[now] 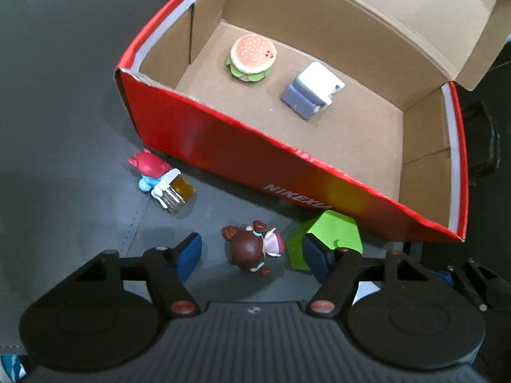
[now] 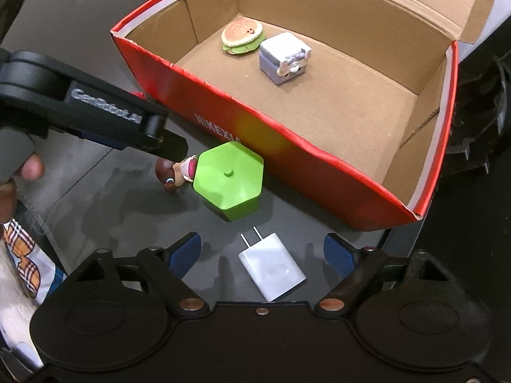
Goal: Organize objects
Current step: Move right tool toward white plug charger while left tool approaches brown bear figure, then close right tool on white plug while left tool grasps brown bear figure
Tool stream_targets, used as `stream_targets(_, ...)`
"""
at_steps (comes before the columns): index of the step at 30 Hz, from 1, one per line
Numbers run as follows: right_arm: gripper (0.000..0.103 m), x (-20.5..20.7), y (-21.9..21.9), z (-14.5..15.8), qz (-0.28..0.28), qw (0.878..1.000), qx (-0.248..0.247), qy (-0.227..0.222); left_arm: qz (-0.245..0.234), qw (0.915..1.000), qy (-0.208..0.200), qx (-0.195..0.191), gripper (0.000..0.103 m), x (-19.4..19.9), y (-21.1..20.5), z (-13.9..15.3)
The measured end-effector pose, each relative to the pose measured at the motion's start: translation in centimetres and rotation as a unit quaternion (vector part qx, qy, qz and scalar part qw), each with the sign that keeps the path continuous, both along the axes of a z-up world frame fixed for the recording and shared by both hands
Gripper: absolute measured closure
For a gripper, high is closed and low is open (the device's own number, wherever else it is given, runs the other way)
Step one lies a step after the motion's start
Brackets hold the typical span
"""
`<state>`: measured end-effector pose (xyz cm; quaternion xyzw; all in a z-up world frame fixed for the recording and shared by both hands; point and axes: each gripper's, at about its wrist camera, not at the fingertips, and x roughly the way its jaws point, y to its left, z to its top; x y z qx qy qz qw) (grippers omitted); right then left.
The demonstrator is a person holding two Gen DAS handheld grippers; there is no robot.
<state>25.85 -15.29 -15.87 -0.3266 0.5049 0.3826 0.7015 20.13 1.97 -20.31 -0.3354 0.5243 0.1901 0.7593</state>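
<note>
"NIKEXIA" red box [image 1: 223,156]; left gripper [image 1: 252,255] spread around brown-haired figurine [image 1: 252,250], right gripper [image 2: 262,252] spread around white charger [image 2: 271,266]; green hexagon [image 2: 228,178] at 12 o'clock.

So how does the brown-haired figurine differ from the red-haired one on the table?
The brown-haired figurine sits between the open left tongs, right beside the green hexagonal piece; the red-haired figurine lies farther off, against a striped amber piece. Brown-haired has pink clothing, red-haired blue. Both remain outside the red box.

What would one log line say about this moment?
left gripper: open over brown-haired doll | right gripper: open over white charger | red box: burger toy inside
</note>
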Motion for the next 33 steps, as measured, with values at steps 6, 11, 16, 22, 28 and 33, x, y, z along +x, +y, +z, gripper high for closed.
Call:
stream_targets(6, 0.021, 0.3, 0.4, -0.6, 0.012, 1.000, -0.019, -0.001, 0.004, 0.9999, 0.012, -0.002, 0.037, 0.4, -0.2, -1.8)
stream_targets(11, 0.021, 0.4, 0.8, -1.1, 0.019, 1.000, -0.025, 0.001, 0.010, 0.9998, 0.015, -0.003, 0.037, 0.6, -0.3, -2.9)
stream_targets(16, 0.021, 0.1, 0.9, -1.5, 0.023, 0.999, -0.030, 0.004, 0.014, 0.9997, 0.021, 0.002, 0.045, 0.6, -0.5, -3.4)
stream_targets(22, 0.033, -0.3, 1.0, -2.1, 0.028, 0.999, -0.044, 0.006, 0.017, 0.9994, 0.031, 0.005, 0.060, 0.5, -0.2, -3.4)
stream_targets(28, 0.056, -0.7, 1.1, -2.9, 0.033, 0.998, -0.058, 0.006, 0.009, 0.9991, 0.042, 0.008, 0.060, -0.2, 0.2, -3.3)
stream_targets(33, 0.057, -0.9, 1.0, -2.8, 0.026, 0.998, -0.050, 0.018, -0.003, 0.9984, 0.054, 0.014, 0.060, -0.8, 0.5, -3.1)
